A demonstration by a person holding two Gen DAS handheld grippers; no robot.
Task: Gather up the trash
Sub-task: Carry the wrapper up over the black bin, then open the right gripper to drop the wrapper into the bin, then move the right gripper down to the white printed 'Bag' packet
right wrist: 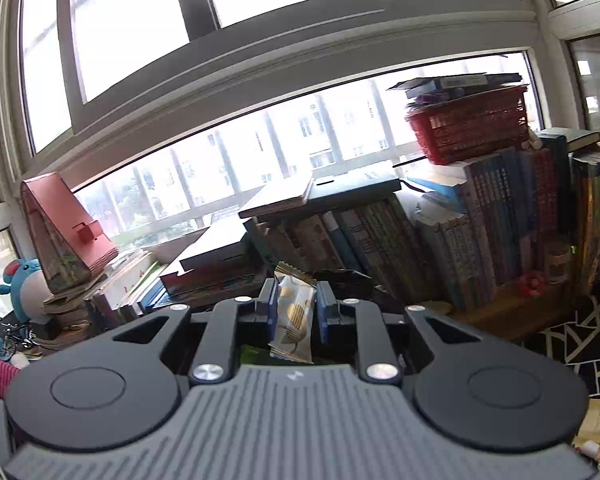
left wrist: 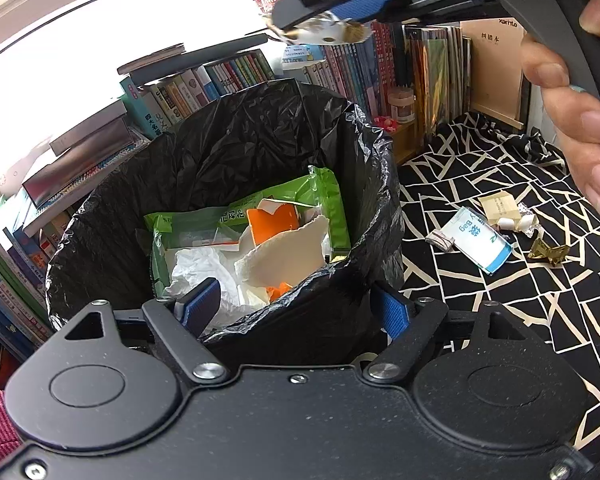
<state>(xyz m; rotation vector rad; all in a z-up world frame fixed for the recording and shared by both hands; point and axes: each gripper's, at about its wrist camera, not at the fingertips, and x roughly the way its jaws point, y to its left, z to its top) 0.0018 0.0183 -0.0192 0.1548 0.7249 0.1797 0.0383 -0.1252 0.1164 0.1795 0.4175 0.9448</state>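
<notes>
A bin lined with a black bag (left wrist: pixel 260 128) holds a green packet (left wrist: pixel 260 204), white tissue and orange scraps. My left gripper (left wrist: pixel 296 310) straddles its near rim, one finger inside and one outside, gripping that rim section. My right gripper (left wrist: pixel 320 20) hovers above the far side of the bin, shut on a white-and-gold snack wrapper (left wrist: pixel 328 34). The right wrist view shows that wrapper (right wrist: pixel 294 316) pinched upright between the blue pads of the right gripper (right wrist: pixel 296 292). More trash lies on the black-and-white cloth (left wrist: pixel 500 320): a white-and-blue packet (left wrist: pixel 478 242), a beige paper (left wrist: pixel 496 204) and a gold wrapper (left wrist: pixel 548 252).
Rows and stacks of books (left wrist: pixel 220 76) crowd behind and left of the bin, below a window (right wrist: pixel 260 140). A red basket (right wrist: pixel 468 124) sits on top of the books. A person's hand (left wrist: pixel 572 120) holds the right gripper at the upper right.
</notes>
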